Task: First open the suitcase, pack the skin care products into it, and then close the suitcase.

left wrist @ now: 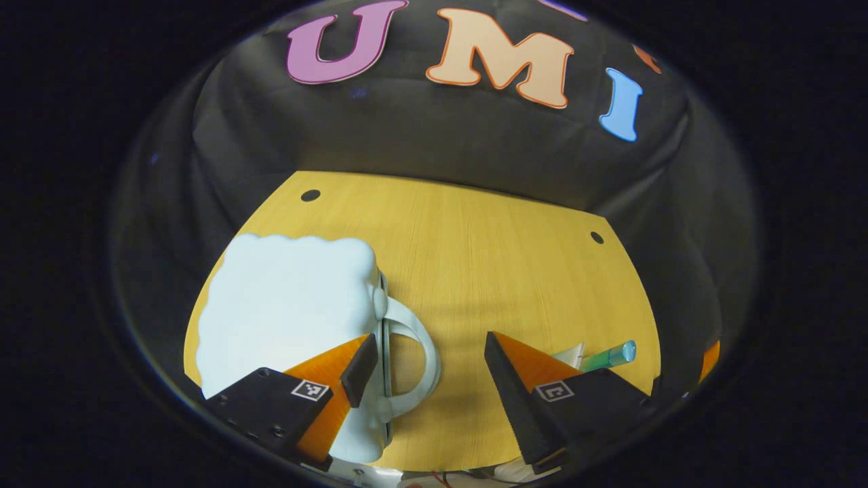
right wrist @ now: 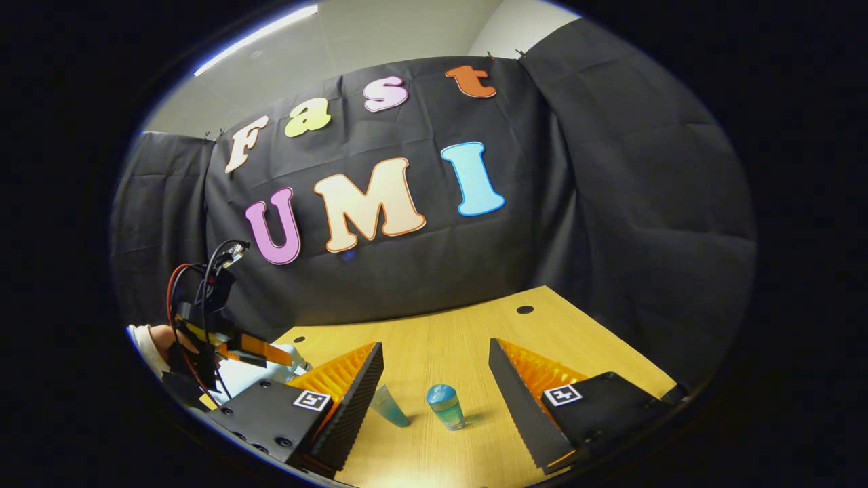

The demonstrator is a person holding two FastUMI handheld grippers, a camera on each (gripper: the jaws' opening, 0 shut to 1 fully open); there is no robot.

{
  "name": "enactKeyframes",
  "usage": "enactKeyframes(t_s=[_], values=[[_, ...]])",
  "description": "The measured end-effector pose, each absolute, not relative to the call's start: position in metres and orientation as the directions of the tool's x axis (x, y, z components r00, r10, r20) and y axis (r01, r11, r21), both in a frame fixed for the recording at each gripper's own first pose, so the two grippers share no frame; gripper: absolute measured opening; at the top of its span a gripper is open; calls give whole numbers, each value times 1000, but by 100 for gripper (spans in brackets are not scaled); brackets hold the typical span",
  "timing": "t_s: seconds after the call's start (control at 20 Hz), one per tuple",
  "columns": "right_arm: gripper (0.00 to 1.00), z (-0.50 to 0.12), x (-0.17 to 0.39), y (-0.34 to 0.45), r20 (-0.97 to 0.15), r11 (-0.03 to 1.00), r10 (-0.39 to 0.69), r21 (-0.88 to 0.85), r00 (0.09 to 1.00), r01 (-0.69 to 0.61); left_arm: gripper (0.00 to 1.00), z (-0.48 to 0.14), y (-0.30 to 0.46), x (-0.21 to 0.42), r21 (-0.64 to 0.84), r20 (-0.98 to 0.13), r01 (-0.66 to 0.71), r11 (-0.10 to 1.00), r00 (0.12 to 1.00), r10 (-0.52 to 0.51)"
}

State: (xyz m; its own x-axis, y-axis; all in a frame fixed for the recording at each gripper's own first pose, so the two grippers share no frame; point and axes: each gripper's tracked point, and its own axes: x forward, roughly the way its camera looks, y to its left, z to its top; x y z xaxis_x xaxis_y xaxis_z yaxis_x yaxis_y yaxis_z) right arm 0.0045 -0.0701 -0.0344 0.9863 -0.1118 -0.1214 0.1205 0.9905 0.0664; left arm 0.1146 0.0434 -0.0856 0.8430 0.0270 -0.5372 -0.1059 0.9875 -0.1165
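Spanning booth floor: wooden table (left wrist: 488, 271), black cloth wall (right wrist: 610, 203) behind; both tools spread wide, holding nothing.

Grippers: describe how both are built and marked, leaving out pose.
The left gripper and right gripper match: two wedge-shaped fingers, each on a black block carrying a square black-and-white marker. Red and black cables loop above the left one; a pale sleeve shows behind it.
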Motion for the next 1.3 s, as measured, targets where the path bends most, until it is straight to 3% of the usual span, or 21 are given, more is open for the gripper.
enactKeyframes(t_s=[0.4,0.45,0.5,0.7,0.95,1.1,1.2,1.3], values=[[98,-38,-8,-89,-126,982,-153,90,980,165,86,-131,43,130,-153,-731,-179,972,683,10],[98,-38,-9,-92,-128,981,-160,91,979,172,89,-136,44,131,-155,-749,-194,969,662,13],[98,-39,-12,-94,-130,980,-165,93,978,178,82,-141,44,134,-158,-764,-205,966,645,11],[98,-40,-21,-103,-130,974,-190,96,973,203,68,-161,43,142,-146,-815,-233,962,580,16],[98,-43,-27,-110,-137,968,-209,109,968,225,61,-187,46,146,-70,-864,-234,970,501,58],[98,-46,-33,-113,-142,966,-219,105,965,235,46,-198,49,148,-16,-875,-218,976,474,92],[98,-48,-37,-114,-148,966,-222,103,964,239,45,-206,48,147,-10,-888,-219,976,451,92],[98,-49,-40,-116,-151,965,-225,103,962,242,36,-214,45,146,-33,-899,-229,973,433,71]])
